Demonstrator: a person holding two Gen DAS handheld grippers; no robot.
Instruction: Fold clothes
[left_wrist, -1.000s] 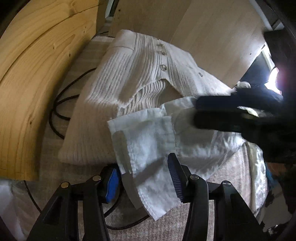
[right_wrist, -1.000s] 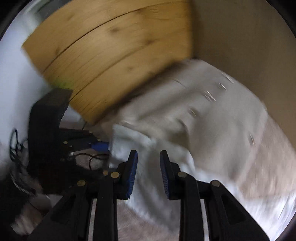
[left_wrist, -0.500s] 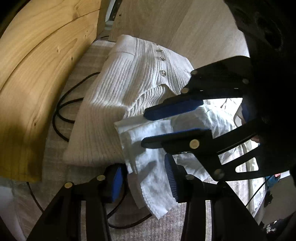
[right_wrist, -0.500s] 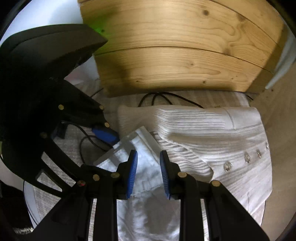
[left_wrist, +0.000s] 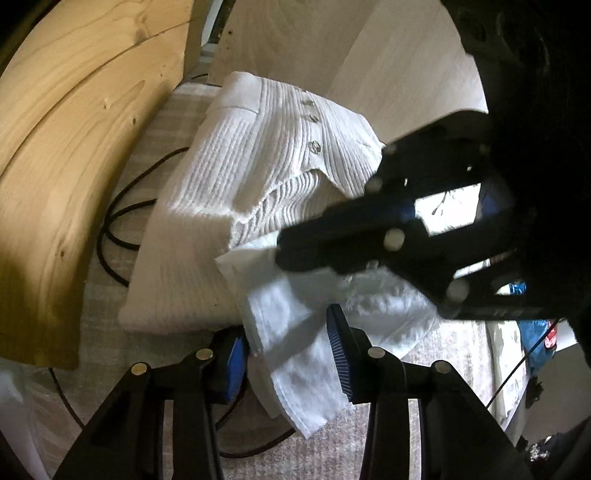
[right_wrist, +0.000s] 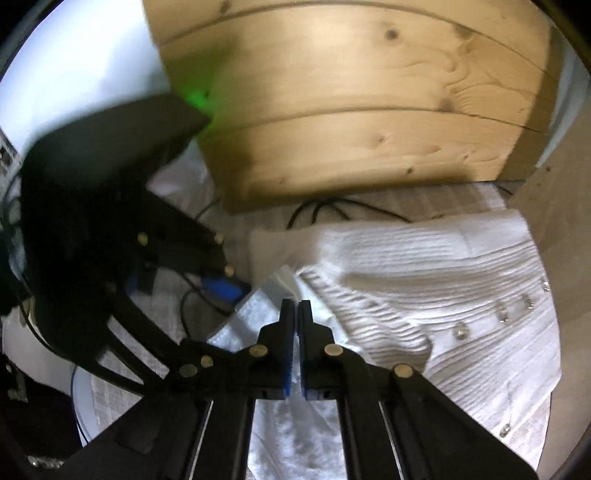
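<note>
The right gripper (right_wrist: 296, 308) pinches the white cloth (left_wrist: 295, 314), which lies half on the sweater (left_wrist: 240, 184). The left gripper (left_wrist: 284, 343) is spread wide around its near corner.

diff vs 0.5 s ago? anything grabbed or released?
The right gripper has closed: its jaws, open before, are now shut on the white cloth near its upper edge. The left gripper stays open around the cloth's lower corner. The ribbed sweater hasn't moved.
</note>
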